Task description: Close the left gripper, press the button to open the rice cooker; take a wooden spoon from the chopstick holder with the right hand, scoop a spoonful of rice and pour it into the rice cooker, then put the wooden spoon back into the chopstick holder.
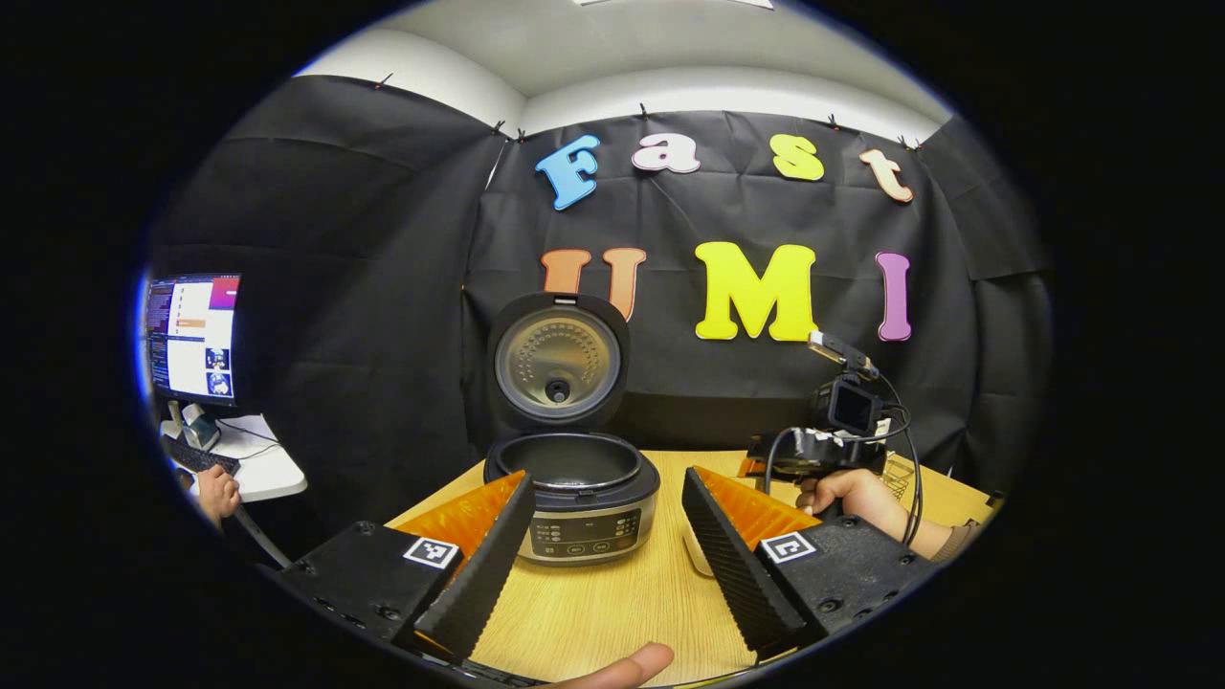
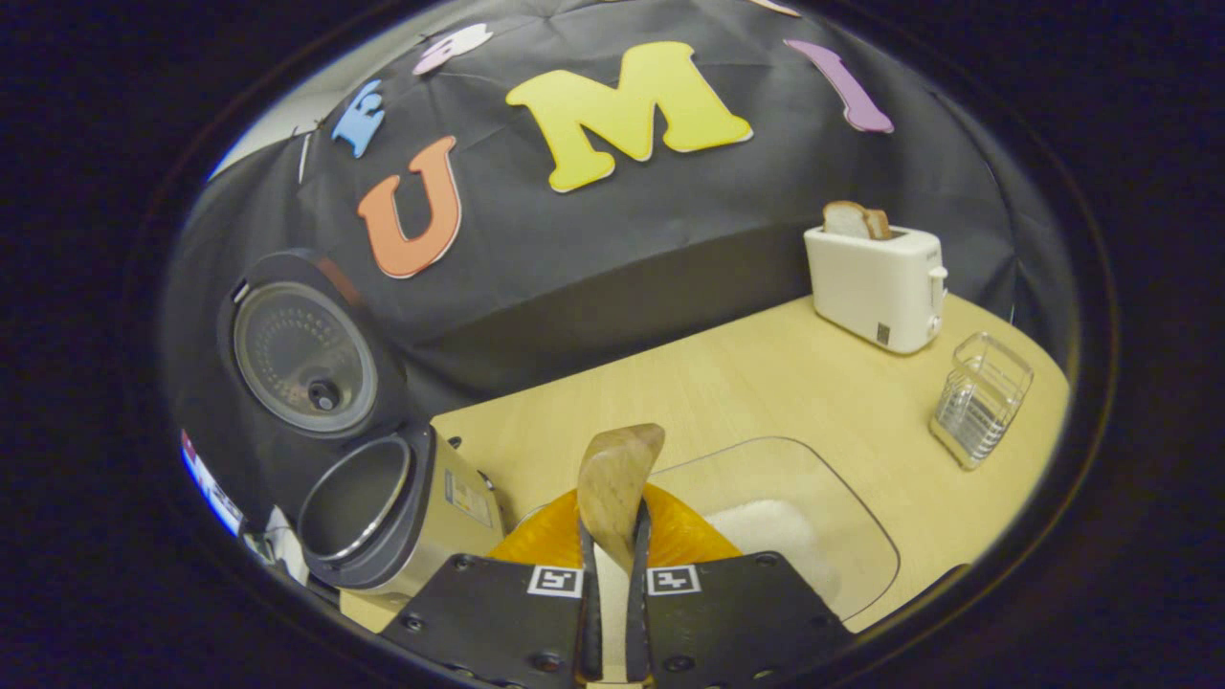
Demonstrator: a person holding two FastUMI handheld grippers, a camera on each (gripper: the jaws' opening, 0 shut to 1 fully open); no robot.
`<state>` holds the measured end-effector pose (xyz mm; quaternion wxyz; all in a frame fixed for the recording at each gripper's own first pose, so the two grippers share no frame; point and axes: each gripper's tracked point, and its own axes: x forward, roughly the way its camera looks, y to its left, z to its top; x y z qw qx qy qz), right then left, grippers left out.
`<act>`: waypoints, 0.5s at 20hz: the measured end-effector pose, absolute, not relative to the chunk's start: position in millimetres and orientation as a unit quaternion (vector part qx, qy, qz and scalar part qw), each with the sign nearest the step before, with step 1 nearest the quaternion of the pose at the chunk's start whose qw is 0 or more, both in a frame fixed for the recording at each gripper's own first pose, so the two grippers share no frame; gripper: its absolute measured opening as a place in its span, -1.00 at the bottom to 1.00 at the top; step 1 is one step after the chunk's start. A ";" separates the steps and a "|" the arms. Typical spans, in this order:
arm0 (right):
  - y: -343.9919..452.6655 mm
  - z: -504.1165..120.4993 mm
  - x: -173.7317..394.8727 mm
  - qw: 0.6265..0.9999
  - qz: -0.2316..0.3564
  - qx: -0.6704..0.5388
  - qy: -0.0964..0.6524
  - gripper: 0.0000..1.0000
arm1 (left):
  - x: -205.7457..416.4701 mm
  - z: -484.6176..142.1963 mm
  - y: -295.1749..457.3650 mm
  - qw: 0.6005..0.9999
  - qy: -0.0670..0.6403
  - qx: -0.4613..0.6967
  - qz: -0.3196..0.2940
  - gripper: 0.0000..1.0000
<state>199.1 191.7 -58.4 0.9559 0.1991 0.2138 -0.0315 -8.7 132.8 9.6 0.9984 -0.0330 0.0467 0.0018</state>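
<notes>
Ahead of both grippers spreads the table (image 2: 766,383), a pale wood top. Straight in front of the left gripper (image 1: 605,507) stands the cooker (image 1: 584,502), its lid (image 1: 558,362) swung up and upright behind the bare pot rim; seen from the right gripper (image 2: 611,550) the cooker (image 2: 402,517) sits to its left, just beside the fingers, tilted in that view. Beyond the right gripper and to its right is a white toaster (image 2: 876,287) with bread (image 2: 855,220) sticking out of the slot. Just in front of the right gripper and slightly right lies a clear dish (image 2: 842,536) with white rice (image 2: 766,536) in it. Nearer than the toaster, well to the right, stands the wire holder (image 2: 981,397), which looks empty. The left gripper's jaws stand wide apart with nothing between them, framing the cooker's front panel. The right gripper's jaws are nearly together, both pressing on the handle of the spoon (image 2: 617,478), whose bowl rises just above the fingertips over the near edge of the dish. From the left gripper view, a hand (image 1: 857,498) holds the right gripper off to the right.
</notes>
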 end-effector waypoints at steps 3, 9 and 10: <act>182.6 -59.6 198.8 0.943 -0.029 0.245 0.223 -0.81 | -8.0 8.8 134.7 0.998 0.050 -0.034 0.004 1.00; 166.5 -66.9 199.8 0.905 -0.019 0.353 0.235 -0.80 | -7.1 7.0 137.5 0.998 0.052 -0.036 0.007 0.97; 165.4 -67.0 201.3 0.900 -0.016 0.367 0.236 -0.81 | -6.6 6.4 137.3 0.998 0.053 -0.034 0.008 0.97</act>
